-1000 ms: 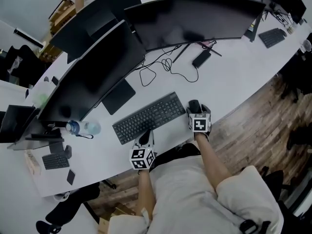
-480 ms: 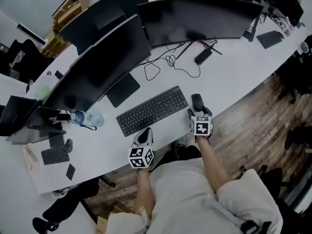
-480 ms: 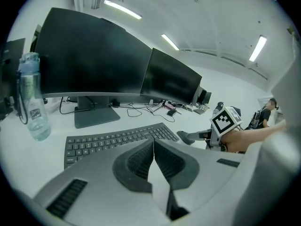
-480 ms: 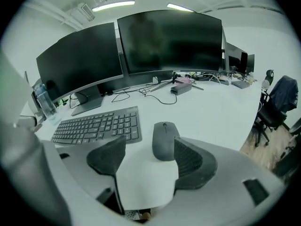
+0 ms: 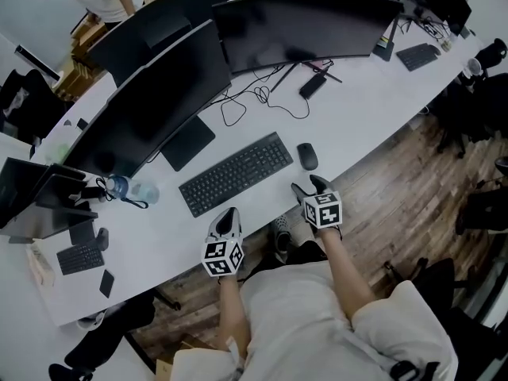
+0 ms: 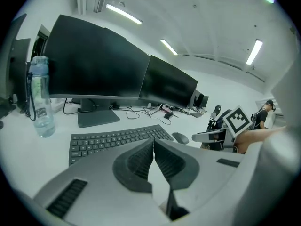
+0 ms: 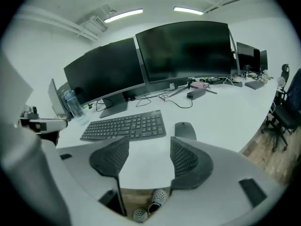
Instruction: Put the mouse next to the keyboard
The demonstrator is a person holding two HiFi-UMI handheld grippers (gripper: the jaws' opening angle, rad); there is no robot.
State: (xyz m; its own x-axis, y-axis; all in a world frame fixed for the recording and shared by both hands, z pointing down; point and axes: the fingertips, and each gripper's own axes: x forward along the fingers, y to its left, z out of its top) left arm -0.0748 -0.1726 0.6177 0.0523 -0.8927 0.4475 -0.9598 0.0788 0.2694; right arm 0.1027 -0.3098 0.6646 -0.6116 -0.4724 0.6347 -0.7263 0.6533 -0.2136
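right claw [image 5: 308, 187]: jaws apart, just been closing a little, nothing between them, hovering at the desk edge
left claw [image 5: 228, 217]: jaws pressed together, empty
mouse [image 5: 307, 156]: on the desk, just beside the keyboard [image 5: 236, 173]
surface: curved white desk [image 5: 373, 109] over wood floor [image 5: 397, 205]
bottle [image 6: 40, 98]: clear, upright by a monitor [image 6: 94, 65]; contents unclear

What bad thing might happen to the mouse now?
The mouse lies near the front edge of the desk, beside the keyboard. The right tongs, empty, their jaws just closing a bit, hover close behind it; a bump might push it off or away from the keyboard.
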